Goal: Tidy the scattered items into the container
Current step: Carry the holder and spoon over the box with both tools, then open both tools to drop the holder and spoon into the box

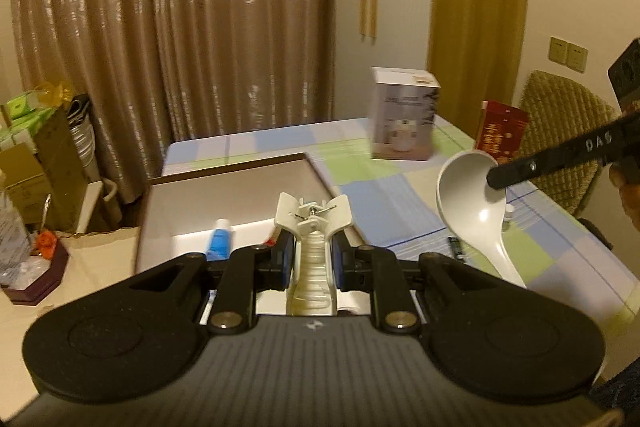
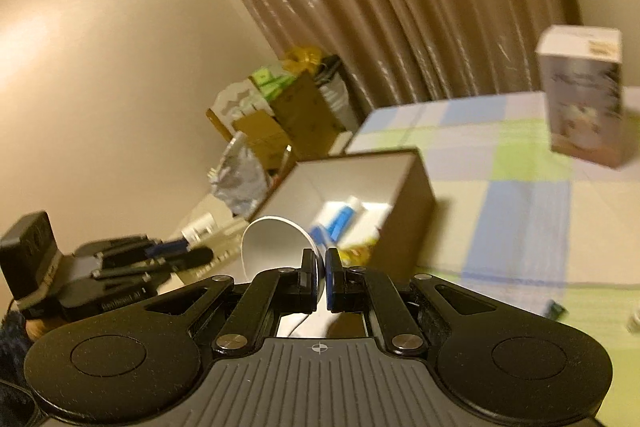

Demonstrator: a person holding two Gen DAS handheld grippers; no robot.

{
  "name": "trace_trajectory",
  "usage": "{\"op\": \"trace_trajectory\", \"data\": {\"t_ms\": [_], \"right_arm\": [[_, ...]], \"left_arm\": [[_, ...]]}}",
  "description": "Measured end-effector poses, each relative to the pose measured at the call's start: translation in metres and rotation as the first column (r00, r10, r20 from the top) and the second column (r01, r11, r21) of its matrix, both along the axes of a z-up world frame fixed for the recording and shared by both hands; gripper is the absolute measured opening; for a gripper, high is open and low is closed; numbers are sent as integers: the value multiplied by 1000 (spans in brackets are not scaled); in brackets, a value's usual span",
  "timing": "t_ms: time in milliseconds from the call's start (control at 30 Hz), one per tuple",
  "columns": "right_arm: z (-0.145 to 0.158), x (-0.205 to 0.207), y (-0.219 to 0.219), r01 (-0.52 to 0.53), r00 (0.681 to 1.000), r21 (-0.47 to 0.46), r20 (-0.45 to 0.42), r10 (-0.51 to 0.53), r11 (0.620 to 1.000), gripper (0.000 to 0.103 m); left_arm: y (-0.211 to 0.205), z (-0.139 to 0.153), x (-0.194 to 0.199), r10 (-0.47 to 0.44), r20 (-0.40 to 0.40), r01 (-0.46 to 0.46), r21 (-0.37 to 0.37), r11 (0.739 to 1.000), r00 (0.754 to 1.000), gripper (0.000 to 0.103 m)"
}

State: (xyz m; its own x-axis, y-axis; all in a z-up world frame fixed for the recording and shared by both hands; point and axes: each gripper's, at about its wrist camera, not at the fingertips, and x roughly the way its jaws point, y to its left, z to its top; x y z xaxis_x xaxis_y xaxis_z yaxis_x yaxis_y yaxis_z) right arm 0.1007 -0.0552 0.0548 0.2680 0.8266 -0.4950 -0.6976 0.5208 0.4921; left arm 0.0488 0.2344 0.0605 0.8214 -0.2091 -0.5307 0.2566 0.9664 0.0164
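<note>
Open brown cardboard box point(image 1: 224, 183): landmark, holds blue-and-white tube point(image 1: 219, 241). Left gripper point(image 1: 314, 259): clamps cream plastic clip point(image 1: 312, 227), above box. Right gripper point(image 2: 320, 267): pinches white plastic ladle point(image 2: 276, 247), beside box.

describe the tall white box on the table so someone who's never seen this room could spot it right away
Find the table with the pastel checked cloth, in front of the brown curtains. The white box stands upright near its far edge, apart from the open container. Unlike the shorter red box beside it, it is pale and pictures a white appliance.
</note>
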Motion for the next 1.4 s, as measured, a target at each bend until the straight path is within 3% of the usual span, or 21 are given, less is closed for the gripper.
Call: {"op": "trace_trajectory", "data": {"t_ms": [233, 467, 1067, 1200, 1400], "right_arm": [[8, 14, 61, 14, 999, 19, 47, -15, 1000, 7], [-7, 31, 100, 64, 997, -18, 49, -63, 998, 7], [-105, 38, 152, 43, 998, -264, -32, -53, 964, 7], [-119, 34, 162, 12, 1000, -321, -22, -21, 947, 7], [-125, 24, 178, -24, 995, -432, 76, 63, 901, 7]], "left_arm": [[39, -1, 13, 10, -4, -9, 9, 1000, 1000, 16], [59, -7, 30, 0, -21, 0, 15, 1000, 1000, 16], [73, -72, 82, -22, -187, 26, 22, 999, 982, 16], [77, -85, 88, -12, -221, 19, 29, 999, 975, 16], [79, -93, 89, -10, -253, 18, 31, 999, 967, 16]]}}
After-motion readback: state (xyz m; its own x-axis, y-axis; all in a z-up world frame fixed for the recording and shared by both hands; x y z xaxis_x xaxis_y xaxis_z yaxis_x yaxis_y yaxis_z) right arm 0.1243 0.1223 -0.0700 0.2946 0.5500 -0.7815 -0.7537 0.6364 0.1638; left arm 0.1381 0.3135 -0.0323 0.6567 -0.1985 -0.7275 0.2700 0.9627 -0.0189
